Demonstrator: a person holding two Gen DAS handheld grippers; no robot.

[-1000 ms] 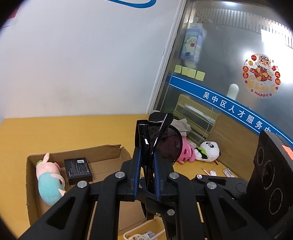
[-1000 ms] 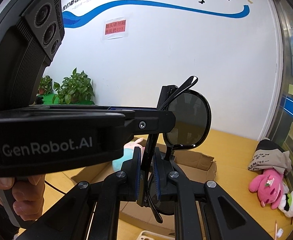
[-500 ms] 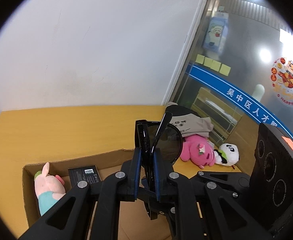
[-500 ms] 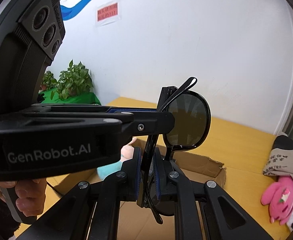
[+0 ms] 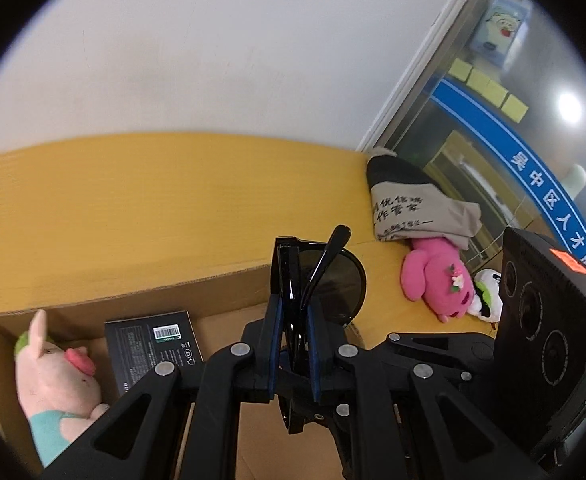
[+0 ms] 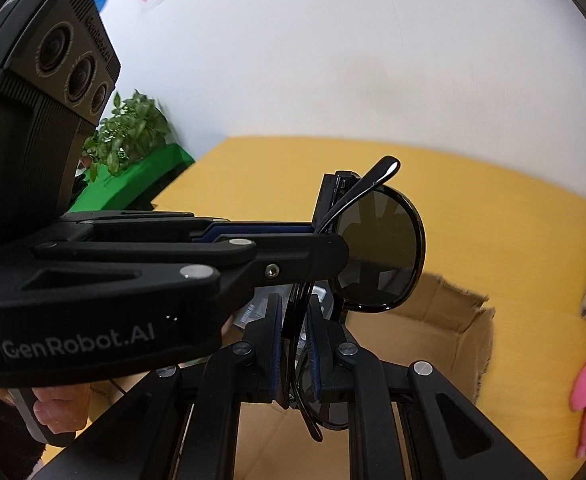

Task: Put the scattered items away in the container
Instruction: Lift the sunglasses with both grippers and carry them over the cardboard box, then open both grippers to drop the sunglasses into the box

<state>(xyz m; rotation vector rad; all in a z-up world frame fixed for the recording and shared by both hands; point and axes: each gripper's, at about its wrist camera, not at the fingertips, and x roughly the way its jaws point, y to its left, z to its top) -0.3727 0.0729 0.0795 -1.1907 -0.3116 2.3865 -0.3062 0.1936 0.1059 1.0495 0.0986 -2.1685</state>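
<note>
Left wrist view: left tool [image 5: 293,300] clamped on one pair of sunglasses [image 5: 329,284], held above the box [image 5: 221,292] near the tabletop's [image 5: 133,208] middle. In the box: one pig plush [image 5: 53,376], one black pack [image 5: 153,344]. Outside, by the far right corner: one pink plush [image 5: 437,280], one panda [image 5: 487,292], one cloth [image 5: 409,204].

Right wrist view: right tool [image 6: 295,328] also clamped on the sunglasses (a two-tool carry). Step judged: delivery; next, lower into the box and part both tools.

Plain white wall [image 5: 221,48] at 12 o'clock, yellow wooden tabletop [image 5: 133,208] below, glass partition [image 5: 505,128] with blue band at 2 o'clock, potted plant [image 6: 129,132] at 9 o'clock.
</note>
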